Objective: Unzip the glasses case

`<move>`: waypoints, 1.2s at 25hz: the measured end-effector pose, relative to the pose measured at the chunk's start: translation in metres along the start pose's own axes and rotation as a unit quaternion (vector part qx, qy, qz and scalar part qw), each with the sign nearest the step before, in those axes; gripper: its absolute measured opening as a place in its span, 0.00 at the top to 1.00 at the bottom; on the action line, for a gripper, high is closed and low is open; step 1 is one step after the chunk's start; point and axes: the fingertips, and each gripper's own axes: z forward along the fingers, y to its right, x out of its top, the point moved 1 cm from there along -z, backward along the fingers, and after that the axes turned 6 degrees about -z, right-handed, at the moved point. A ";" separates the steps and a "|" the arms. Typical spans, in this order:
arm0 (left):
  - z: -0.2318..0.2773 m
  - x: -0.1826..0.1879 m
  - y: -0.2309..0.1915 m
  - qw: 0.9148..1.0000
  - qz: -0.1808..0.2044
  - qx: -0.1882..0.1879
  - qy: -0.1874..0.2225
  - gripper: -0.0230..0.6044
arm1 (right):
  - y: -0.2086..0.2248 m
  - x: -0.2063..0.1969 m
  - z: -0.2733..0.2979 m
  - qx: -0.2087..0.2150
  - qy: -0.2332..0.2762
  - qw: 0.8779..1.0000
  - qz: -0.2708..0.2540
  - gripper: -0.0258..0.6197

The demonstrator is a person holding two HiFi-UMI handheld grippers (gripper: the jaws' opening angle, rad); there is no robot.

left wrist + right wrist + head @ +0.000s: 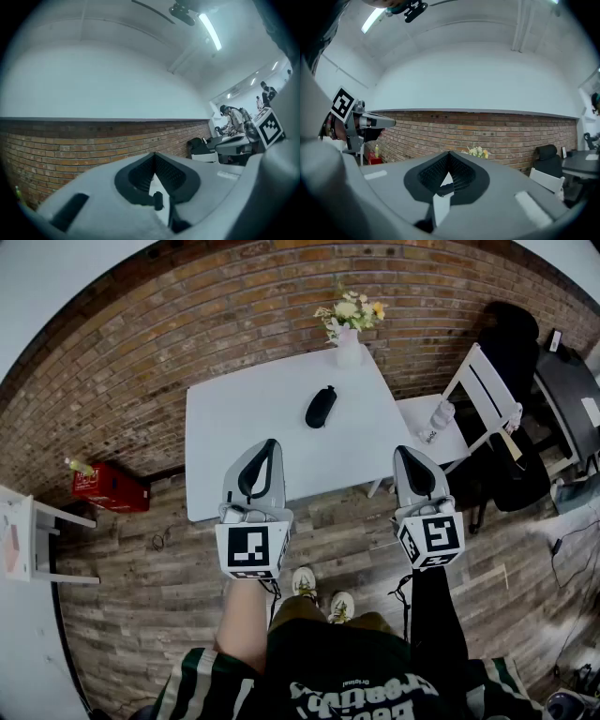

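A black glasses case (321, 406) lies zipped on the white table (234, 427), near its far middle. My left gripper (272, 443) is held level over the table's near edge, jaws shut and empty, well short of the case. Off the table's right corner, my right gripper (400, 450) is also shut with nothing in it. In the left gripper view the case (158, 200) shows small through the gap behind the closed jaws (154, 154). The right gripper view shows the case (445, 188) the same way below its closed tips (449, 153).
A white vase of flowers (349, 326) stands at the table's far edge by the brick wall. A white chair (450, 418) with a bottle (437, 418) on it stands right of the table, dark chairs behind it. A red crate (111, 487) sits on the floor at left.
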 end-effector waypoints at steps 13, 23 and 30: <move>-0.045 0.003 0.029 1.000 -0.007 0.007 0.004 0.95 | -0.012 0.008 -0.045 0.011 0.006 1.000 0.001 0.94; -0.048 0.000 0.027 1.000 0.001 0.008 -0.003 0.95 | -0.014 0.002 -0.041 0.011 0.009 1.000 0.018 0.94; -0.012 -0.008 0.000 1.000 -0.004 0.001 0.000 0.95 | -0.012 -0.006 0.003 0.010 0.000 1.000 0.011 0.94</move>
